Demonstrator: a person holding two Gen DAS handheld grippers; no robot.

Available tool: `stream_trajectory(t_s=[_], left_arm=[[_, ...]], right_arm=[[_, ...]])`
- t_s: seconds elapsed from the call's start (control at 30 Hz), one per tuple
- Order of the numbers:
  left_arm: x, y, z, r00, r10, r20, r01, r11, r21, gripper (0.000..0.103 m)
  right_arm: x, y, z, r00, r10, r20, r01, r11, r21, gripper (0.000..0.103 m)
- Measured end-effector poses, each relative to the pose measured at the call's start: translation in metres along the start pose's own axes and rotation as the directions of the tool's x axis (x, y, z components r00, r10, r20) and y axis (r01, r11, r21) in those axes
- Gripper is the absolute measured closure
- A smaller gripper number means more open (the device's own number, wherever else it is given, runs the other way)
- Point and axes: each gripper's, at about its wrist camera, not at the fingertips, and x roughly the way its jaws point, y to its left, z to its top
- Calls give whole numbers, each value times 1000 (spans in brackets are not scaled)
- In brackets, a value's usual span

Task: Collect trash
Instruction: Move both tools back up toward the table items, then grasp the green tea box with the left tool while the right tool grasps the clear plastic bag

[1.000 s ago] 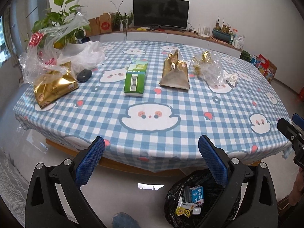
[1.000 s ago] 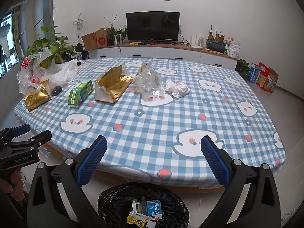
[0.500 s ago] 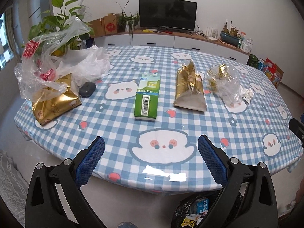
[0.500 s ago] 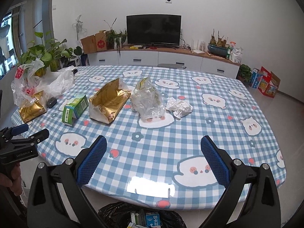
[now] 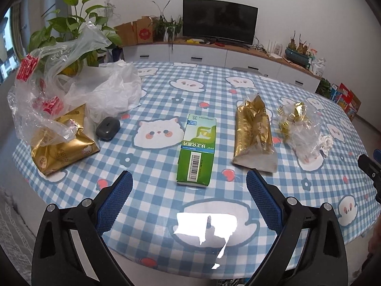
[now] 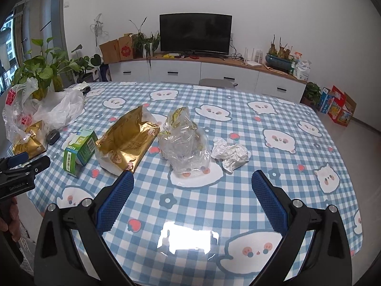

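Trash lies on the checked tablecloth (image 5: 154, 76). A green box (image 5: 197, 152) lies straight ahead of my open, empty left gripper (image 5: 188, 186). Right of it are a gold bag (image 5: 254, 133) and a clear plastic wrapper (image 5: 302, 131). In the right wrist view, my open, empty right gripper (image 6: 191, 183) points at the clear wrapper (image 6: 185, 143), with crumpled white paper (image 6: 229, 153) to its right, the gold bag (image 6: 126, 143) and green box (image 6: 79, 151) to its left.
At the table's left are a second gold bag (image 5: 62, 143), loose plastic bags (image 5: 71, 81), a dark grey mouse (image 5: 107, 128) and a potted plant (image 5: 69, 40). A TV (image 6: 195, 34) and white cabinets stand behind. The left gripper shows at the left edge of the right wrist view (image 6: 21, 166).
Both grippers have risen and moved forward over the table. The black trash bag on the floor has dropped out of both views. Both stay open.
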Motion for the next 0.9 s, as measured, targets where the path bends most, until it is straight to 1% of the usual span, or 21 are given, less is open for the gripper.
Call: stream_trajectory(t_s=[0.03, 0.3, 0.37, 0.6, 0.8, 0.83, 0.9], left_arm=[[4, 0, 2, 1000, -11, -7, 11, 1000, 0, 11], [36, 4, 17, 998, -14, -54, 13, 1000, -20, 12], [42, 3, 20, 998, -17, -62, 17, 1000, -13, 12], [67, -2, 29, 996, 8, -88, -6, 1000, 21, 12], [90, -4, 37, 993, 10, -122, -9, 1000, 3, 12], [94, -4, 38, 992, 8, -127, -8, 1000, -2, 12], [101, -6, 41, 991, 12, -136, -12, 1000, -2, 14]], right_arm=[[5, 1, 3, 1000, -1, -3, 1, 1000, -3, 8], [43, 10, 25, 1000, -2, -22, 1, 1000, -21, 8], [52, 13, 30, 1000, -2, -31, 1, 1000, -27, 8], [85, 18, 47, 998, -12, -64, 9, 999, -50, 8], [117, 21, 56, 995, -5, -102, 0, 999, -50, 8], [122, 20, 56, 994, -2, -110, -2, 999, -43, 9], [135, 19, 56, 991, 4, -137, -7, 1000, -26, 13]])
